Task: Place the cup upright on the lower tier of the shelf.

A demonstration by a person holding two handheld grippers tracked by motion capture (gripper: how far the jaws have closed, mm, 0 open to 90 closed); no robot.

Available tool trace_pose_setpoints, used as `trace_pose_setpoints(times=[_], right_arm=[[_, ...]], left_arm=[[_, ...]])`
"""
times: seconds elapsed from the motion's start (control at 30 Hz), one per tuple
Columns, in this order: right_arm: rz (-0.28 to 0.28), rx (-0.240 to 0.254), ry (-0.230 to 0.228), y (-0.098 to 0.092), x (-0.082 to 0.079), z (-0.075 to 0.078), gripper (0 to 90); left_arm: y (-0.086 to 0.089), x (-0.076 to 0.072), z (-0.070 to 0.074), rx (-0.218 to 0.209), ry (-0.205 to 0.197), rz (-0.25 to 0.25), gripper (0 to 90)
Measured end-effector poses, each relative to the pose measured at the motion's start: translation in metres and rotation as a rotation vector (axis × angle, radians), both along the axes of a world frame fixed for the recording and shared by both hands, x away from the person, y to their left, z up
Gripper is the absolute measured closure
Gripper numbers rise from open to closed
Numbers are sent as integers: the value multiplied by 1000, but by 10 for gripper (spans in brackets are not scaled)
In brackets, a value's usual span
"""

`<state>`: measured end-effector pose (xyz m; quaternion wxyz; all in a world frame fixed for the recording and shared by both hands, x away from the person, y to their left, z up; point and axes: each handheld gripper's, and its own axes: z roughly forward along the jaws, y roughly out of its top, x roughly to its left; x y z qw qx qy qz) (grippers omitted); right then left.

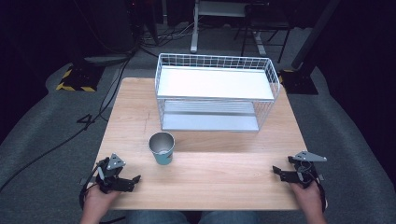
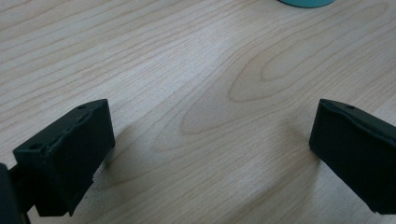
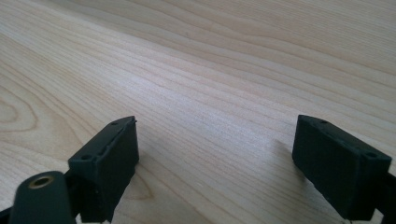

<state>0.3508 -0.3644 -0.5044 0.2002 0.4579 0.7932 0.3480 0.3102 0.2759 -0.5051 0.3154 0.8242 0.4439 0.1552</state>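
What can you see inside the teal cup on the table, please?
The teal cup stands upright and open, and the high view shows a shiny metallic inner wall and bottom with no visible contents. The inner wall nearest the camera is hidden by the rim, so something small there cannot be ruled out.

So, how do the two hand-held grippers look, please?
The left gripper and the right gripper are black, each with two blocky jaws with small screw holes and a grey three-cornered plate on top. The hands are bare.
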Motion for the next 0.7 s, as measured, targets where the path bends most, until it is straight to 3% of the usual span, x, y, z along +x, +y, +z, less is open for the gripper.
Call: trace_pose_setpoints(times=[0.17, 0.23, 0.4, 0.7], right_arm=[[-1, 0, 0, 0, 0, 0, 149], [-1, 0, 0, 0, 0, 0, 149], [0, 0, 0, 0, 0, 0, 149], [-1, 0, 0, 0, 0, 0, 150]], left_arm=[[0, 1, 3, -3, 16, 20, 52], [1, 1, 6, -25, 24, 20, 89], [2, -3, 19, -66, -5, 18, 128], [-10, -9, 36, -63, -60, -8, 148]])
